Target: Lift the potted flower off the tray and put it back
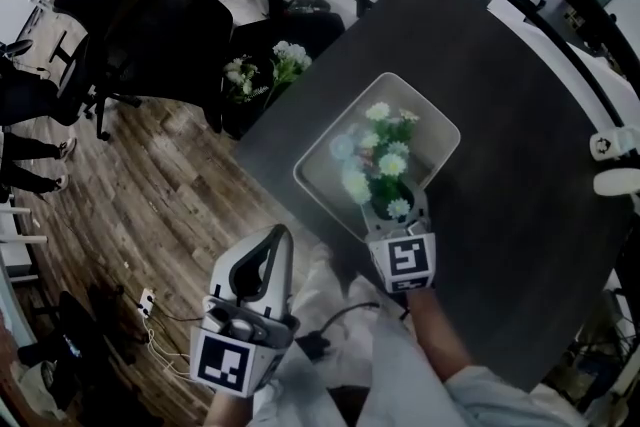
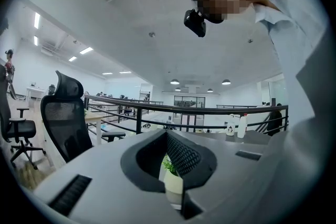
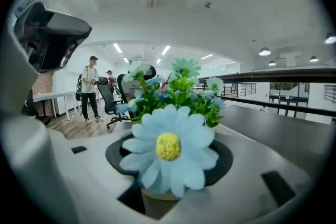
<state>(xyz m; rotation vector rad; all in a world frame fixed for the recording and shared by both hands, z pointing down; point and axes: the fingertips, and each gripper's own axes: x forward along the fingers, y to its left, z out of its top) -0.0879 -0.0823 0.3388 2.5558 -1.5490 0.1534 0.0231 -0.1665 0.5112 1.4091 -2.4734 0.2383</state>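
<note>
My right tool [image 1: 397,213] is closed on the pot of the potted flower [image 1: 383,155], which stands in the near corner of the tray [image 1: 318,158] on the table [image 1: 500,145]. I judge the grasp made, with the lift and the return both left. My left tool [image 1: 277,237] hangs near left, jaws together, empty.

Potted flower [image 1: 383,160]: pale blue and white daisies, green leaves, small cream pot; stood upright, pot clasped between the right gripper's [image 1: 398,211] jaws; white rounded-square tray [image 1: 328,170] lay under and beyond those jaws.
</note>
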